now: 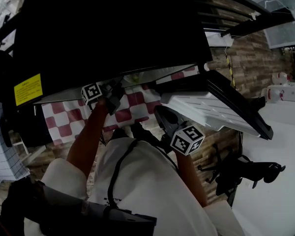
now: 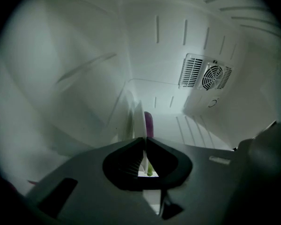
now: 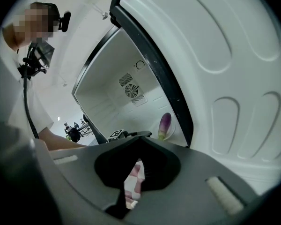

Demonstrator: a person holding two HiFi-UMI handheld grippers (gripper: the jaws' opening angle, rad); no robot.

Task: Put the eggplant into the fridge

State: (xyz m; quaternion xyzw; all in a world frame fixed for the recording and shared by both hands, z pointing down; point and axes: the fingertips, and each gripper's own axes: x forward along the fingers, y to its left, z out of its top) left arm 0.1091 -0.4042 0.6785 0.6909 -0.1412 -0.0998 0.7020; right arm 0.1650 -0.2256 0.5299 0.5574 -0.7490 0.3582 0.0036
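The purple eggplant [image 3: 165, 123] with its green stem lies on a white plate [image 3: 172, 129] inside the fridge [image 3: 131, 64]. In the left gripper view the plate [image 2: 137, 118] stands edge-on between the jaw tips, and the eggplant [image 2: 149, 122] shows just behind it. My left gripper [image 2: 145, 138] is shut on the plate's rim, deep inside the white compartment. In the head view my left gripper [image 1: 110, 98] reaches under the dark fridge top. My right gripper [image 3: 139, 137] hangs shut with nothing in it, beside the open door [image 3: 225, 78], outside the fridge.
A round fan grille [image 2: 207, 74] sits in the fridge's back wall. The white-lined door [image 1: 211, 109] swings out to the right. A red-and-white checked cloth [image 1: 132, 104] lies below the fridge opening. Black equipment [image 1: 241, 171] stands on the floor at the right.
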